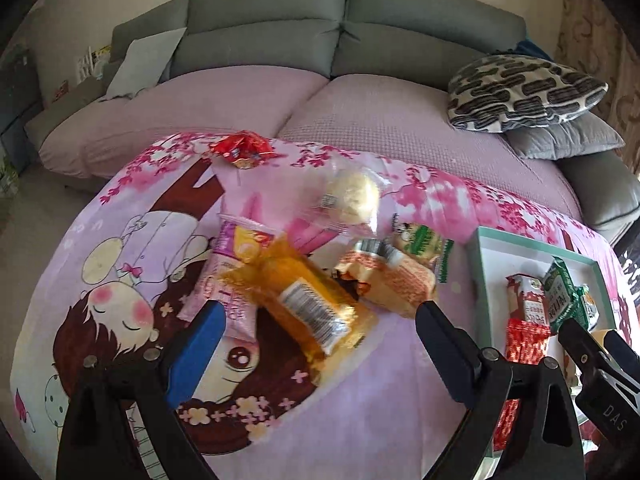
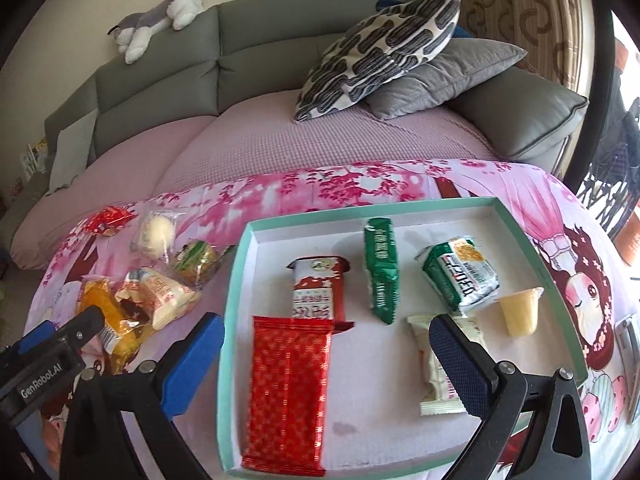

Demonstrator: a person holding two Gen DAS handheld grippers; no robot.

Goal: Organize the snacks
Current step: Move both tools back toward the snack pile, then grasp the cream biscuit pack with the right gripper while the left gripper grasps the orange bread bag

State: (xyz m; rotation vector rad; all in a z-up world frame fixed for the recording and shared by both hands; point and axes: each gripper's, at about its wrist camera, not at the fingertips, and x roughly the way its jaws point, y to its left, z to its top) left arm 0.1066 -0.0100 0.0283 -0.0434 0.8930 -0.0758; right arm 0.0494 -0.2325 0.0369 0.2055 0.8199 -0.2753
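Leftmost, loose crinkly wrappers heap on the printed pink cloth: a glossy orange packet lies just ahead of the left tongs, whose fingers stand spread and empty. Rightward, a shallow teal-rimmed cardboard tray holds flat foil packs. The patterned red packet sits near its front-left corner, between the right tongs' parted, empty fingers.

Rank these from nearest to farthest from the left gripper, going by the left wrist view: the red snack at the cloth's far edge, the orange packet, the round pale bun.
1. orange packet, just ahead of the left gripper, between its open fingers.
2. round pale bun, farther on, mid-cloth.
3. red snack, at the far edge by the sofa.
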